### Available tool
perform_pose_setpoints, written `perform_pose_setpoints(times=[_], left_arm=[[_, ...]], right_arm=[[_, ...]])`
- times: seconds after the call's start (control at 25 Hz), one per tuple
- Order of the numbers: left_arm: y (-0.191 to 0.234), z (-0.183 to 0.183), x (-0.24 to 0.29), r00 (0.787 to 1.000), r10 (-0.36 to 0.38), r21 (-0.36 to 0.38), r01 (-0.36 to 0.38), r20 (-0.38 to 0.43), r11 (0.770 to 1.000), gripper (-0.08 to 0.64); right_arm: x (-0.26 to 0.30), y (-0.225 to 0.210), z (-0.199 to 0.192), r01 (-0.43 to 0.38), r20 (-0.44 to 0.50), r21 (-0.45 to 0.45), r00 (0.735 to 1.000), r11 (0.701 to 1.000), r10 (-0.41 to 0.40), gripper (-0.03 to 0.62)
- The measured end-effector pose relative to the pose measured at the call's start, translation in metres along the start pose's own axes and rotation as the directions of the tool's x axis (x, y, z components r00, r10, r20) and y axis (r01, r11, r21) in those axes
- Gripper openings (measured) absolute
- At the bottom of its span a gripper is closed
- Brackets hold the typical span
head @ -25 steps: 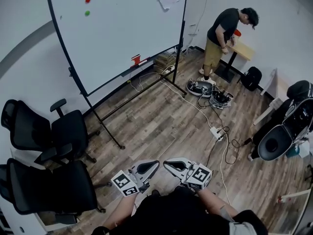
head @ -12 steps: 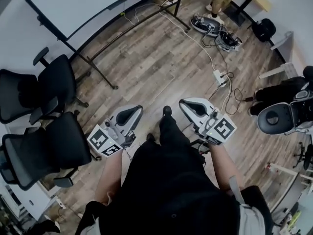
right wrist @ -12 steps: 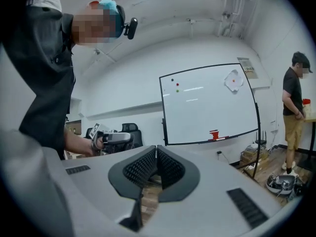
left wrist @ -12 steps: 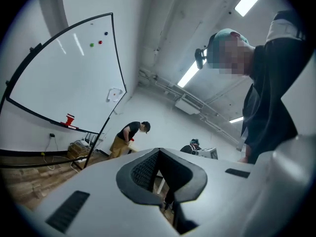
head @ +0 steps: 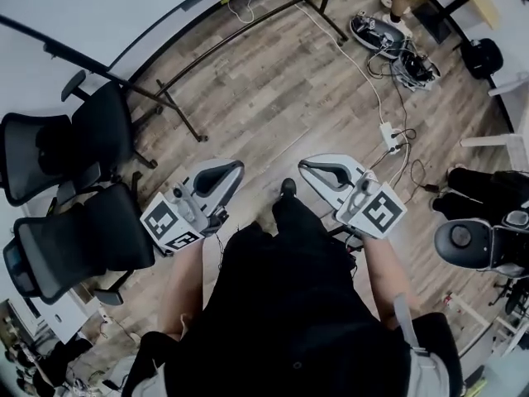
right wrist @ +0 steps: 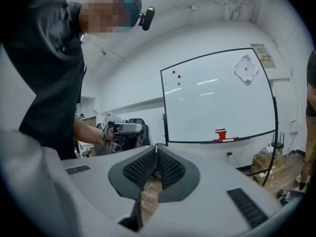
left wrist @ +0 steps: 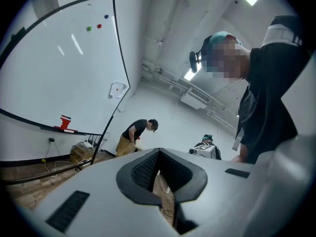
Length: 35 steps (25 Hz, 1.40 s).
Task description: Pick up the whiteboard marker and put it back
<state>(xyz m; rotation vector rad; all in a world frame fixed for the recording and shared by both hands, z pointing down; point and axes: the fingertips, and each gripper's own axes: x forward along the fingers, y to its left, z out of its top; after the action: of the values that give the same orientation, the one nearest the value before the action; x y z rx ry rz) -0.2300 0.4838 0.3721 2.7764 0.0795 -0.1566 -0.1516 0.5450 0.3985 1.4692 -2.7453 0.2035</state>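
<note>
Marker [right wrist: 228, 139]: I take it to be the slim pale stick on the whiteboard [right wrist: 217, 93] ledge, just beside the red block [right wrist: 220, 134]; it is too small to be sure.
Left tongs [left wrist: 159, 152]: closed, nothing between them.
Right tongs [right wrist: 156, 147]: closed, empty too.
Progress: nothing is picked up yet; I judge the whole task is left, with the board well apart from me.
Count: one marker, one board, three coloured dots [right wrist: 176, 77], two tongs.

No word or number can be read anywhere: the left cube [head: 169, 227] on the left gripper [head: 237, 167] and the right cube [head: 378, 213] on the right gripper [head: 304, 165] bear only black-and-white square patterns, and the notice [right wrist: 265, 58] beside the whiteboard [right wrist: 217, 98] is too small to make out.
</note>
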Motion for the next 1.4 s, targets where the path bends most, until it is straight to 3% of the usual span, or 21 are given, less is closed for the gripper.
perform_pose_setpoints(times=[0.36, 0.6, 0.8, 0.96, 1.2, 1.4], left_arm=[[0.041, 0.020, 0.057, 1.000, 0.018, 0.001, -0.018, -0.008, 1.000, 0.012], [0.120, 0.033, 0.058, 0.999, 0.050, -0.039, -0.049, 0.022, 0.998, 0.012], [0.196, 0.057, 0.065, 0.999, 0.011, -0.057, -0.009, 0.031, 0.998, 0.012], [0.252, 0.087, 0.071, 0.998, -0.016, -0.057, 0.019, 0.063, 0.998, 0.012], [0.302, 0.109, 0.080, 0.998, -0.064, -0.007, 0.064, 0.029, 0.998, 0.012], [0.319, 0.115, 0.095, 0.996, -0.093, 0.010, 0.092, 0.011, 0.996, 0.012]], right_arm=[[0.021, -0.077, 0.004, -0.086, 0.054, 0.056, 0.995, 0.995, 0.083, 0.020], [0.074, -0.125, 0.003, -0.108, 0.031, 0.073, 0.994, 0.991, 0.106, 0.020], [0.131, -0.178, 0.006, -0.078, -0.024, 0.086, 0.996, 0.993, 0.081, 0.020], [0.187, -0.211, 0.020, -0.105, -0.072, 0.063, 0.991, 0.992, 0.110, 0.020], [0.236, -0.245, 0.045, -0.064, -0.075, 0.005, 0.995, 0.998, 0.065, 0.020], [0.244, -0.266, 0.047, -0.050, -0.102, -0.007, 0.994, 0.999, 0.049, 0.020]])
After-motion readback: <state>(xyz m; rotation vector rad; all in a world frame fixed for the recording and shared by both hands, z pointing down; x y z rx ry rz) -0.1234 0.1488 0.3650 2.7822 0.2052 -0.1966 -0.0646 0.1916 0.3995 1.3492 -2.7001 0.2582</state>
